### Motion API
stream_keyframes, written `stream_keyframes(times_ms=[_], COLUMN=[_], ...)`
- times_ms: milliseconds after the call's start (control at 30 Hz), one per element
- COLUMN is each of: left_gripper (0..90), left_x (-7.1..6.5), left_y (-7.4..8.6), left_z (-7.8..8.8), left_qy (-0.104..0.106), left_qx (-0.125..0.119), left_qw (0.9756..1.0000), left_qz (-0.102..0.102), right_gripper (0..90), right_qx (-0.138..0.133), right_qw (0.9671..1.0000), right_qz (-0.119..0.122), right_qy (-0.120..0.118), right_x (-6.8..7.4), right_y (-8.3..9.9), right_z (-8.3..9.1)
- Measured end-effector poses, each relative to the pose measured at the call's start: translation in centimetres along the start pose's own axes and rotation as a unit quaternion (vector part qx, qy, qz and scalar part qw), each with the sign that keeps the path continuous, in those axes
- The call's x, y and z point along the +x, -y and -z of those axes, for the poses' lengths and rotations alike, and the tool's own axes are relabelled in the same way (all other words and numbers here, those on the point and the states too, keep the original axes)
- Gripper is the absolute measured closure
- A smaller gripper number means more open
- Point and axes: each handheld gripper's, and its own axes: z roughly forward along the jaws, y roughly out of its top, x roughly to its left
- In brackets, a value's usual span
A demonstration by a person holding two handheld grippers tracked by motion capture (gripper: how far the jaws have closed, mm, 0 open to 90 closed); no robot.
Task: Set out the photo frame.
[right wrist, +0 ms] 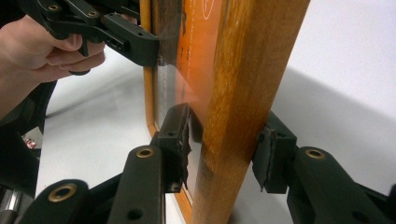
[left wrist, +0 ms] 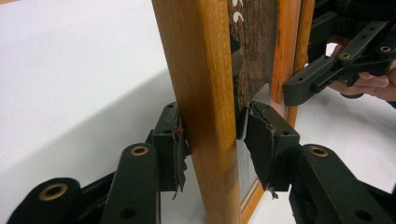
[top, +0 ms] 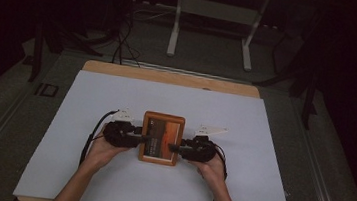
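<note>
Fingers of the left gripper (top: 145, 138) stand on both sides of the left bar of the picture frame (top: 162, 138). In the left gripper view one pad (left wrist: 180, 151) sits against the outer face of the wood and the other pad (left wrist: 259, 140) stands a little apart from the glass side, so the jaws are spread around the bar and not pressing it. The right gripper (top: 172, 148) has its fingers around the right bar. In the right gripper view one pad (right wrist: 180, 140) is at the glass side and the other (right wrist: 271, 154) at the back of the wood, both just beside it, but I cannot tell if they really pinch.

Under everything is a white sheet (top: 91, 101) that covers a wooden table (top: 169, 77); the wood shows as a strip at the far edge. Beyond the table the room is dark, with a grey floor, a white stand (top: 214, 29) and black cables (top: 122, 39).

The picture frame is of warm orange-brown wood, with glass over a dark brown and orange picture. It lies near the middle of the sheet, a little toward the near side, between the two grippers. The left hand (top: 103, 150) comes to it from the left and the right hand (top: 212, 167) from the right.
</note>
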Motion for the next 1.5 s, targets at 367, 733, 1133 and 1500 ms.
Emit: stream_keyframes(times_ms=[367,733,1133,1500], left_gripper=[61.1,59.8,50.0,48.0], left_x=[0.1,0.0,0.6,1.5], left_y=[0.1,0.2,0.3,0.2], left_z=[0.2,0.2,1.0,3.0], left_qy=[0.008,0.002,0.004,-0.020], left_qx=[0.003,0.005,-0.004,-0.029], left_qw=[1.0000,1.0000,0.9999,0.9991], left_qz=[0.004,-0.004,0.010,0.026], right_gripper=[58.8,60.1,49.8,47.0], right_qx=[0.001,0.001,-0.004,-0.010], right_qw=[1.0000,1.0000,0.9999,0.9994], right_qz=[0.002,0.004,0.011,0.027], right_qy=[0.002,0.002,0.011,0.018], right_x=[-0.1,-0.1,-0.1,-0.1], right_y=[-0.1,0.1,0.0,-0.8], right_z=[0.0,0.1,1.4,3.8])
